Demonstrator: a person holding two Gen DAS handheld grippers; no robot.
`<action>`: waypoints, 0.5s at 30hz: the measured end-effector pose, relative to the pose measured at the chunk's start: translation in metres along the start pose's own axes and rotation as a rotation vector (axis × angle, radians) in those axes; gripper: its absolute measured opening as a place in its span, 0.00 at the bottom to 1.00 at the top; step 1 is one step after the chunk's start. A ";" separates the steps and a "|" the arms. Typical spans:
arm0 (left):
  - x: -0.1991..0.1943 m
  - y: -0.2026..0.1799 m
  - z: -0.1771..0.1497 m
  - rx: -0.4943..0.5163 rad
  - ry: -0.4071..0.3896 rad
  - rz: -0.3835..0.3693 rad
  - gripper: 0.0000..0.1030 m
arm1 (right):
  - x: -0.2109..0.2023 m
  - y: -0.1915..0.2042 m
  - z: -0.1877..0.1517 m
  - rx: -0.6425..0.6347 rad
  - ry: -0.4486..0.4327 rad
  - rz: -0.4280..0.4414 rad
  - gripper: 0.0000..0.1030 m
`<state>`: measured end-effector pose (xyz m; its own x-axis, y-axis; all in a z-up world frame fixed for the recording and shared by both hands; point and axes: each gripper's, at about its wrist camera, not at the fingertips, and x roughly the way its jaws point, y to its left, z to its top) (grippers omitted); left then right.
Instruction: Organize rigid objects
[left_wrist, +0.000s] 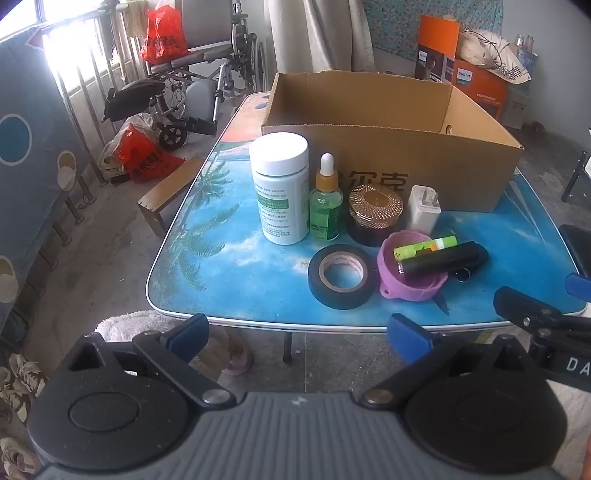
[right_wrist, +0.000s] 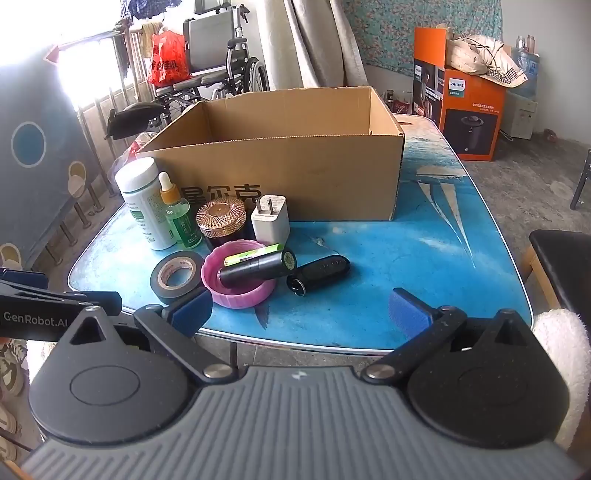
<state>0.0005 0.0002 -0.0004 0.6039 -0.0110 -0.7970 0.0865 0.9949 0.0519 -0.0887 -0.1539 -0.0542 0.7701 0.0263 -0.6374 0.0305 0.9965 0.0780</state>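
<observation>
An open cardboard box (left_wrist: 424, 162) (right_wrist: 295, 177) stands at the back of the blue table (left_wrist: 236, 266) (right_wrist: 424, 266). In front of it sit a white-capped bottle (left_wrist: 280, 188) (right_wrist: 146, 206), a green dropper bottle (left_wrist: 325, 206) (right_wrist: 177, 214), a gold-lidded jar (left_wrist: 375, 214) (right_wrist: 221, 218) and a white charger (left_wrist: 424, 208) (right_wrist: 270, 218). Nearer lie a black tape roll (left_wrist: 341, 275) (right_wrist: 175, 275), a pink lid (left_wrist: 410, 284) (right_wrist: 240, 291) holding a black flashlight (left_wrist: 443, 258) (right_wrist: 258, 271) and green tube (left_wrist: 424, 249) (right_wrist: 255, 254), and a black key fob (right_wrist: 319, 273). My left gripper (left_wrist: 299, 336) and right gripper (right_wrist: 301, 312) hover open at the near edge, both empty.
A wheelchair (left_wrist: 207, 74) (right_wrist: 221, 74) and red bags (left_wrist: 162, 33) stand behind the table on the left. An orange appliance box (right_wrist: 465, 110) sits at the back right. A wooden stool (left_wrist: 166, 199) is left of the table, and a dark seat (right_wrist: 561, 266) is at the right.
</observation>
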 end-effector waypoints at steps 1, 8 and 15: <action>0.000 0.000 0.000 0.002 0.000 0.008 1.00 | 0.000 0.000 0.000 -0.004 -0.001 -0.002 0.99; 0.001 0.003 0.002 0.004 0.002 0.003 1.00 | 0.001 0.004 0.002 -0.026 0.001 -0.013 0.99; 0.000 0.002 0.002 -0.002 0.000 0.004 1.00 | -0.001 0.001 0.005 0.000 -0.003 0.005 0.99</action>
<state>0.0019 0.0021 0.0006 0.6040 -0.0065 -0.7970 0.0825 0.9951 0.0544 -0.0856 -0.1533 -0.0496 0.7721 0.0313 -0.6348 0.0265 0.9963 0.0814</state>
